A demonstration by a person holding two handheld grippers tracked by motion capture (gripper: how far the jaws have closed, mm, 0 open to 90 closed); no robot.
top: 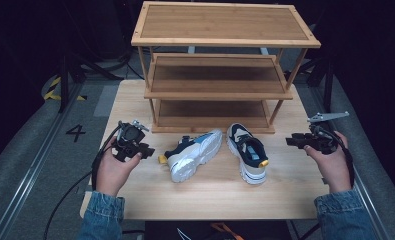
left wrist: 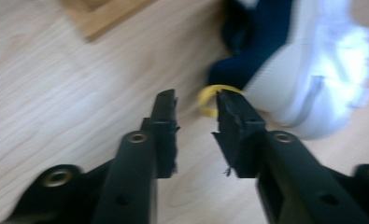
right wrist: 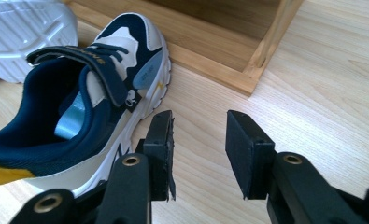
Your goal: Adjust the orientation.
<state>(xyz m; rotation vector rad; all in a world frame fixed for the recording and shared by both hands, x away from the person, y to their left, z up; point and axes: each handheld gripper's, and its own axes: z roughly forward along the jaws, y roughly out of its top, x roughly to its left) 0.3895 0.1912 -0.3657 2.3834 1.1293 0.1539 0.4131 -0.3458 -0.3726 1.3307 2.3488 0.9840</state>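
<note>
Clearly light and soft-topped, the tipped shoe (top: 192,154) lies at centre; left claw (top: 144,150), jaws apart and empty, sits at nine o'clock by its yellow heel loop (left wrist: 209,99). The upright shoe (top: 248,151) has a stiffer heel; right claw (top: 291,141), at three o'clock, gapes empty too.

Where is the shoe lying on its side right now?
In the high view the tipped shoe lies at the table's middle, left of the upright shoe, just before the wooden rack, near the left gripper.

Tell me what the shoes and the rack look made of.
Shoes: seemingly synthetic leather and mesh uppers in navy, cream and blue; soles look like matte white rubber or foam, judging by the moulded tread. Rack: light wood, possibly bamboo, with visible grain and a smooth finish.
</note>
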